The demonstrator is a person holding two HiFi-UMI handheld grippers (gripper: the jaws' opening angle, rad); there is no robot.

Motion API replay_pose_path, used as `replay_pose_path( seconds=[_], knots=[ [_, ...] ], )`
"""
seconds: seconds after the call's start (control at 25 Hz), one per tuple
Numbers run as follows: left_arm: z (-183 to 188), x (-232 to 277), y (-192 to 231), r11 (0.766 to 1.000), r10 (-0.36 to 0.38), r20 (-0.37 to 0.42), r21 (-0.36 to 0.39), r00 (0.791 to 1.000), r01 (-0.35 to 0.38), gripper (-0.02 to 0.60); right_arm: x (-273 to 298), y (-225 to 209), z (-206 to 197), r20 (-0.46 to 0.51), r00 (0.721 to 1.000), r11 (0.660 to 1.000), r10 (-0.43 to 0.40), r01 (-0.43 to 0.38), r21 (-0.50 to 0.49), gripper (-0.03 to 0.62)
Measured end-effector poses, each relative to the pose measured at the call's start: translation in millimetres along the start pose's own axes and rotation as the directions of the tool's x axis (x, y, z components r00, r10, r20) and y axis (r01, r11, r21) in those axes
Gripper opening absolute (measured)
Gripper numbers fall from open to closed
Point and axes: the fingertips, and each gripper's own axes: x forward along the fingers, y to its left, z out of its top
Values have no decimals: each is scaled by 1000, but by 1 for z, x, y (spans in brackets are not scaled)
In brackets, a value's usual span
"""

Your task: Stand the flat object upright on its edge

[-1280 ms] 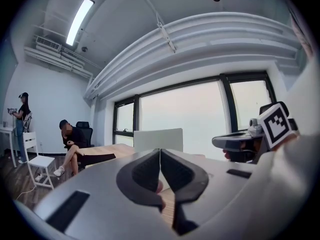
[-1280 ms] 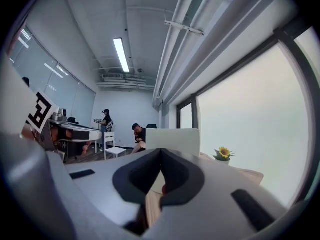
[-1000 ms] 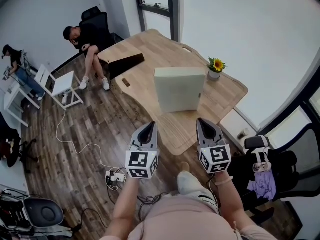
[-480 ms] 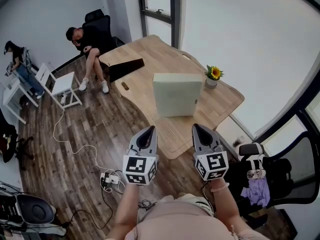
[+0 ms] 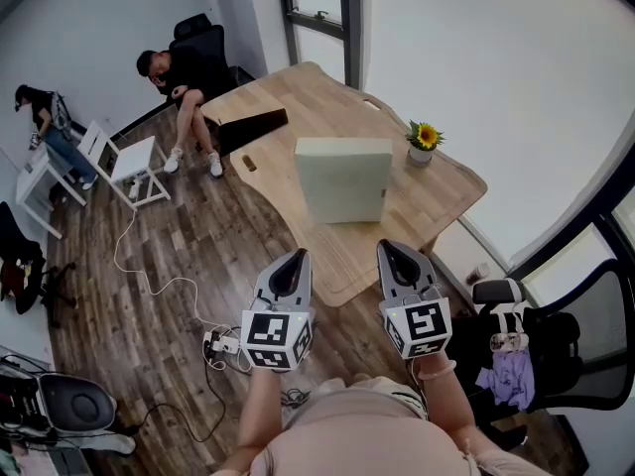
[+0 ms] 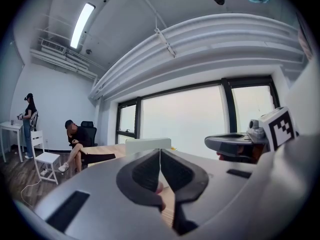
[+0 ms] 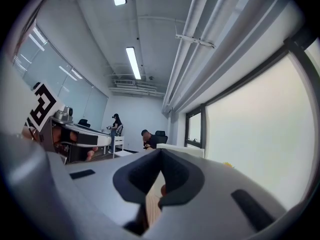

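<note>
Panel [image 5: 342,178] stands on edge on desk [image 5: 298,97] ahead of left gripper [image 5: 296,258] and right gripper [image 5: 389,251], both pressed together empty, held clear probably so it balances unaided.

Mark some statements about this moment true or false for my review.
1. The left gripper and right gripper are both shut and empty. True.
2. The box lies flat on the table. False: it stands upright on its edge.
3. In the head view the sunflower is left of the box. False: it is to the right.
4. One gripper touches the box. False: both are apart from it.
5. A person sits beyond the table. True.
</note>
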Motion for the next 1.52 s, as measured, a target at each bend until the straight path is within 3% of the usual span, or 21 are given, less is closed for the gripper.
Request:
replay_pose_path(
  seconds=[0.76,1.52],
  knots=[
    [1,-7,-44,1000,10,-6,-1,1000,-10,12,-36,-10,-6,13,997,996,72,-72,46,0],
    [3,-7,-63,1000,-10,-16,14,1000,10,13,-43,-23,-2,23,998,998,62,-63,28,0]
  ],
)
